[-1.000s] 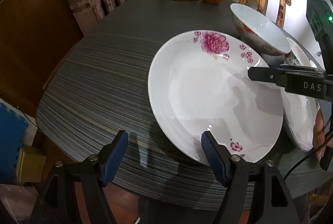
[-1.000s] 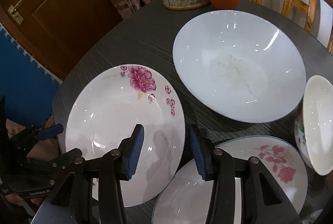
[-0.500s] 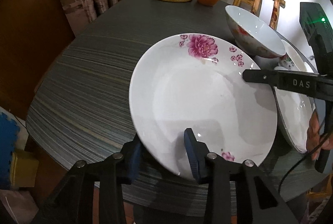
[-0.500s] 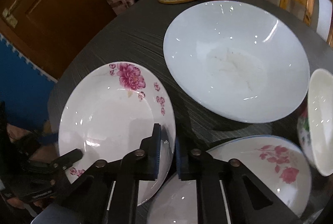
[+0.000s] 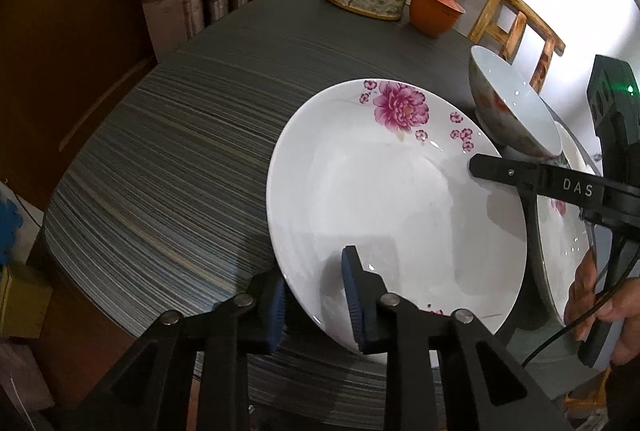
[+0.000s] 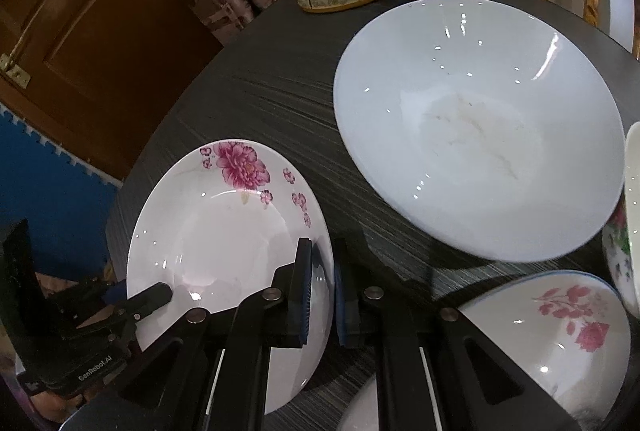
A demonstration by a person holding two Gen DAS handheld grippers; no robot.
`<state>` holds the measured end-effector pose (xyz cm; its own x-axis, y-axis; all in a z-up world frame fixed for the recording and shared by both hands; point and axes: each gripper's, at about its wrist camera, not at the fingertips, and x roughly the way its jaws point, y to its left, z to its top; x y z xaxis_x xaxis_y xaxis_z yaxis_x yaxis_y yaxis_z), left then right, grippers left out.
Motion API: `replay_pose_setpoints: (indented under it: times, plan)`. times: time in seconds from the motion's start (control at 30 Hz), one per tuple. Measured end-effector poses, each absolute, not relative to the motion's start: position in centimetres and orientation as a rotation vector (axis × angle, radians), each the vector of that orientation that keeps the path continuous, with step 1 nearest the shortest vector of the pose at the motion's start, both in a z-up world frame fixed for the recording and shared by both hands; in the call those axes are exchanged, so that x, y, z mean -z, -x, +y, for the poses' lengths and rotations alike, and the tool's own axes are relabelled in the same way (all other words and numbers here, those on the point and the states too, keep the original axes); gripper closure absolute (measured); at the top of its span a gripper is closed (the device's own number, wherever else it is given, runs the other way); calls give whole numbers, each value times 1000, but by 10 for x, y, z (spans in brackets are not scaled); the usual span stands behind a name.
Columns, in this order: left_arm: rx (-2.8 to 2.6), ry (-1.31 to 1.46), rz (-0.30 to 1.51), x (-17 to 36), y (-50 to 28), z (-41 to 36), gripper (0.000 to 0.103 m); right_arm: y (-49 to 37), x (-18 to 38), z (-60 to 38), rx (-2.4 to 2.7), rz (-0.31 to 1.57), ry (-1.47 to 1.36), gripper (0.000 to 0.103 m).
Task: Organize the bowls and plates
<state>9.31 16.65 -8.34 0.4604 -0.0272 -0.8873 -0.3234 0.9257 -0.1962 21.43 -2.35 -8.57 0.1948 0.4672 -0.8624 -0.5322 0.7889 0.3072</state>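
I hold the flowered plate (image 5: pixel 396 207) from two sides. My left gripper (image 5: pixel 316 295) has just been closing on the near rim, with one blue pad on top and one under it, and now the pads look like they pinch the rim. My right gripper (image 6: pixel 322 289) is clamped tight on the other edge of the same plate (image 6: pixel 224 247). The plate sits at the near edge of the dark table (image 5: pixel 168 159), tipped up a little on my left side. A big white bowl (image 6: pixel 476 127) sits further back, and another flowered plate (image 6: pixel 560 343) is close on the right with a small flowered bowl (image 5: pixel 512 111) by it. I think this is the picking-up step. Next I need to lift both hands together and keep the plate flat, so it does not slip or bump the other dishes.
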Motion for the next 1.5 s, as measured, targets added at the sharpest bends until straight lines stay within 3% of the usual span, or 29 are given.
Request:
replay_pose_setpoints:
  times: [0.3, 0.37, 0.57, 0.7, 1.03, 1.5]
  plan:
    - [-201, 409, 1086, 78, -83, 173, 77, -212, 84, -25, -692, 1163, 40, 90]
    - [-214, 368, 1084, 70, -79, 168, 67, -209, 73, -36, -697, 1128, -10, 89]
    - [-185, 257, 976, 30, -60, 137, 62, -176, 29, -102, -713, 1047, -156, 67]
    - [46, 326, 984, 19, -64, 97, 51, -145, 15, -174, -683, 1044, -194, 66]
    - [194, 405, 1142, 47, -101, 18, 51, -162, 23, -243, -611, 1111, -72, 66]
    - [161, 479, 1188, 75, -117, 6, 51, -192, 65, -236, -633, 1221, 1, 66]
